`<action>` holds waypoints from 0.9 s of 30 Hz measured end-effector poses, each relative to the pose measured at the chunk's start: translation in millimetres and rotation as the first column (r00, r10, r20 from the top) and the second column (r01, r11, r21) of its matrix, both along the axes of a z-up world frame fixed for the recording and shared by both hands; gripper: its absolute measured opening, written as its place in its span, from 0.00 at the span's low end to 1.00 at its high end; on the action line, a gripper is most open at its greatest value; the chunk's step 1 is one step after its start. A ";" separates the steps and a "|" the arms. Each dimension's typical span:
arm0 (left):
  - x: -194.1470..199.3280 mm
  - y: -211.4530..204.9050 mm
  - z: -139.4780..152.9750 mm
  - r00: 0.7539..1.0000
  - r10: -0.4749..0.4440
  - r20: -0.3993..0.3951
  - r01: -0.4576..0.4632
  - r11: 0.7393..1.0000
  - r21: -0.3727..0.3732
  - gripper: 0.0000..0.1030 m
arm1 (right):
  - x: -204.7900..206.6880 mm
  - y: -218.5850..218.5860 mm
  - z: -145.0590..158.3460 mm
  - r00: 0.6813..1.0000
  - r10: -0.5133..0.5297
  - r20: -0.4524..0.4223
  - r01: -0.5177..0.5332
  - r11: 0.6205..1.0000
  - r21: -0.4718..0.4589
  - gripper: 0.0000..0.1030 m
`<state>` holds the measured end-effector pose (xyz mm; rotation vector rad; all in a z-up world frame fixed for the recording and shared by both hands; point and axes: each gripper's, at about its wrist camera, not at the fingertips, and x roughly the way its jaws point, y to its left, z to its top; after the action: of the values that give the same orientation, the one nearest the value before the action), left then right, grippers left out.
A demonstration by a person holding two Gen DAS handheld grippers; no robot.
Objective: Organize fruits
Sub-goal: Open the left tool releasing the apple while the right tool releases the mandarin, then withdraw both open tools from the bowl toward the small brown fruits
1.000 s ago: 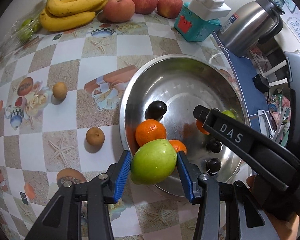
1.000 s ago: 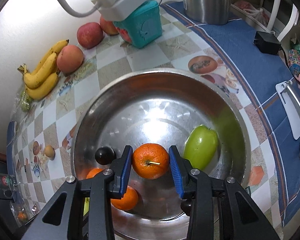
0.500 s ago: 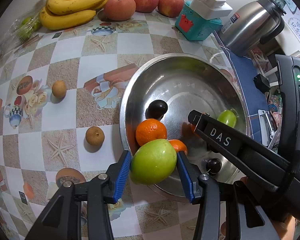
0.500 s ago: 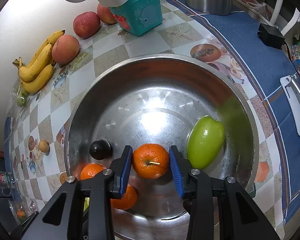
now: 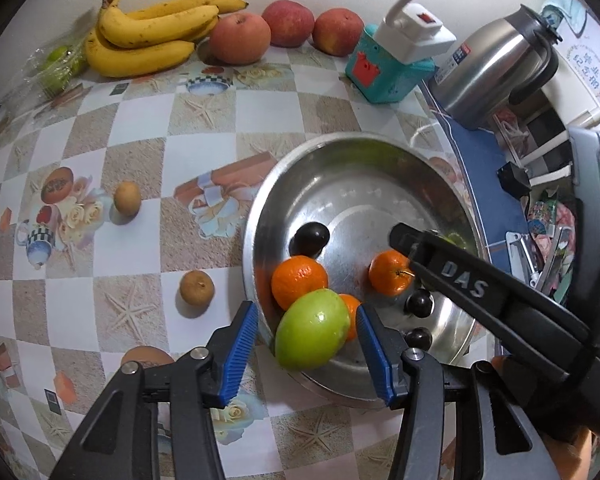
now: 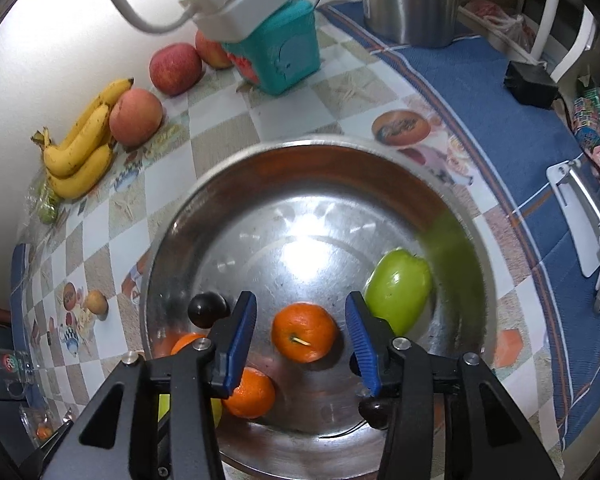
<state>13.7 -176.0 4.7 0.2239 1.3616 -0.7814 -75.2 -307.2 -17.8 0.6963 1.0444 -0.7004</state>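
While both tongs point down at the metal bowl (image 6: 384,160) | left gripper (image 5: 306,344) opening, let go, green fruit (image 5: 312,334) between blue pads at bowl's near rim | right gripper (image 6: 302,334) opening, let go, orange (image 6: 304,332) lying inside bowl

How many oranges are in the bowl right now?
3: one orange lies between the right gripper's opening jaws, two more lie by the bowl's near-left wall. Others may be hidden.

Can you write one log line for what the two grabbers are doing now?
left gripper: opening, green fruit between pads | right gripper: opening, orange released | both fruits in metal bowl
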 end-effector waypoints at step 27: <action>91.7 100.7 16.9 0.924 0.380 0.045 -0.378 0.925 -0.042 0.54 | 26.6 37.6 17.2 0.993 0.120 -0.001 -0.120 0.992 -0.041 0.46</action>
<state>105.5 -75.3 21.6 -0.0475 1.2888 -0.4678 -48.7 -269.6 -0.6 0.5938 1.0585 -0.6156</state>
